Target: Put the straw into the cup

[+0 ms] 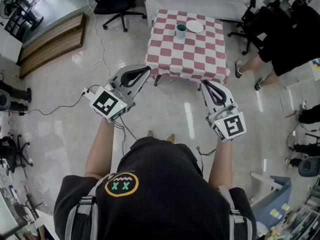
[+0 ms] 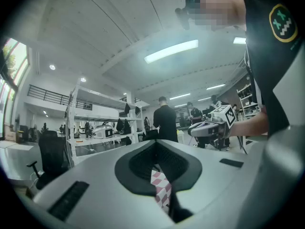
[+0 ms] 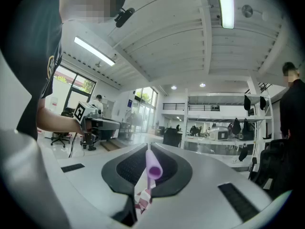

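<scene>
- Straw (image 3: 153,168), lilac, one: pinched between the jaws of the right gripper (image 3: 146,147). It lies along them with its open end toward that gripper's camera. It is too small to pick out in the head view.
- Right gripper: clenched on the straw, held level and pointing at the table (image 1: 186,56).
- Left gripper (image 1: 148,69): jaw tips pressed together with nothing between them. It is held level, and the checked cloth shows through the gap behind the tips.
- Cup (image 1: 181,31), dark teal, one: upright on the far part of the table, just beside a white plate (image 1: 195,26). It is well apart from both grippers.
- Table: covered in a red-and-white checked cloth, standing on a glossy pale floor (image 1: 175,114) ahead of the person.
- Surroundings: a black office chair (image 1: 116,5) is beyond the table's left corner. A seated person (image 1: 280,46) in dark clothes is at the right.
</scene>
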A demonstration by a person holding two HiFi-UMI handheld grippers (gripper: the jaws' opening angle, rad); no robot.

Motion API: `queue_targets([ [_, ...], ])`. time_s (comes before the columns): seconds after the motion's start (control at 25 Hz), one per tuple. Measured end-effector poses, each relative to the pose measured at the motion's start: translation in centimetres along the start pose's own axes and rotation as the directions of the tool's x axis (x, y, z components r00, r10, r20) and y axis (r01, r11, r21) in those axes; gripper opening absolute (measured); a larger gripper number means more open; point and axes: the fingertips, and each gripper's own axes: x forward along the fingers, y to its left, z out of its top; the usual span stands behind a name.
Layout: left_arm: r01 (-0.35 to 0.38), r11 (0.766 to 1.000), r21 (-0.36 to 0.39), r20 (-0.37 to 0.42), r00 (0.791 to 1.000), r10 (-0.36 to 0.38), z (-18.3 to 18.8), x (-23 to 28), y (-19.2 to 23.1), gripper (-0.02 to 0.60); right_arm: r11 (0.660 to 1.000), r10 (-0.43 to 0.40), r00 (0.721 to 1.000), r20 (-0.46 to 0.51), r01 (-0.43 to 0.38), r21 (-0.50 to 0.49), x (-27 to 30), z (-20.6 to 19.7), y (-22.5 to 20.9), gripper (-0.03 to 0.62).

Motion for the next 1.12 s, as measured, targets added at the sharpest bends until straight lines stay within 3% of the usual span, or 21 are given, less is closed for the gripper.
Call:
queue_targets([
  [1.12,0.012,1.000,-0.003,-0.016,1.000,-0.012,-0.1,1.1,-0.7,0.018,1.000,0.021,0.999,0.025,-0.021,-0.003,-0.4,-0.2,-0.7,0.044],
])
